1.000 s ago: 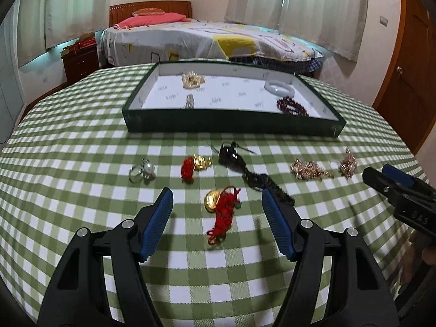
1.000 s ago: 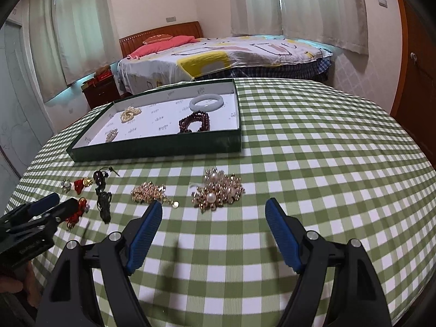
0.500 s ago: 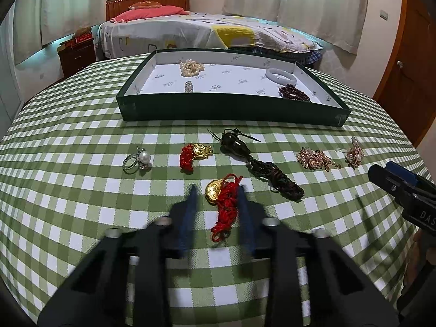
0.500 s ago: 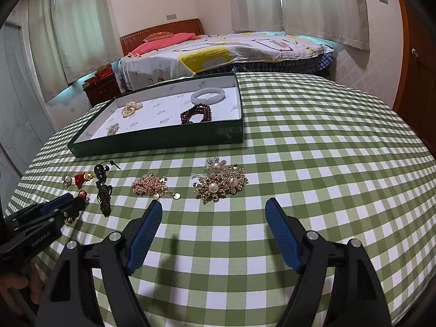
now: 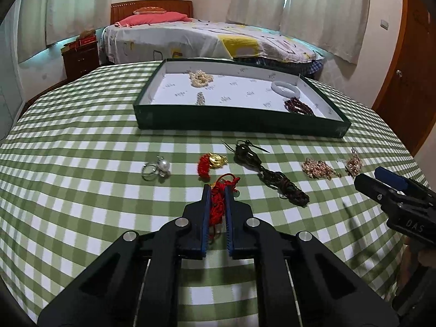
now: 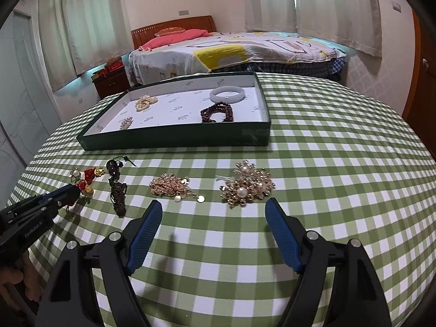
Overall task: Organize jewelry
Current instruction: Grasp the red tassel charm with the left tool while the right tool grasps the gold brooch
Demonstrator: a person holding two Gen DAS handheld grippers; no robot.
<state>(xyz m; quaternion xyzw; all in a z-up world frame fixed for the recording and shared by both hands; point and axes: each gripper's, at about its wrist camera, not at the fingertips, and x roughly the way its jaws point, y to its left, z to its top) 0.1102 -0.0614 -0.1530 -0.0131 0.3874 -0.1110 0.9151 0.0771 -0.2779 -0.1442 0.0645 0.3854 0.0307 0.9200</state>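
Note:
My left gripper point(image 5: 216, 188) is shut on a red cord charm point(image 5: 218, 204) with a gold pendant; the cord is pinched between the blue pads on the checked cloth. Beyond it lie a second red-and-gold charm point(image 5: 209, 162), a pearl ring point(image 5: 156, 167) and a dark cord necklace point(image 5: 272, 177). My right gripper point(image 6: 213, 204) stands open just short of a gold bead chain point(image 6: 171, 188) and a pearl-and-gold cluster point(image 6: 248, 186), with nothing between its fingers. The green tray point(image 5: 239, 124) with a white floor sits behind, holding a white bangle point(image 5: 286, 90), dark red beads point(image 5: 298, 106) and two pale gold pieces.
The round table point(image 6: 327, 163) has a green-and-white checked cloth, and its edge curves away on both sides. A bed point(image 5: 218, 41) stands behind the table, with a wooden door point(image 5: 408, 68) at the right. A hand point(image 6: 16, 275) holds the left gripper's handle.
The left gripper's jaws closed from wide open onto the red cord charm. The right gripper stayed open and hardly moved.

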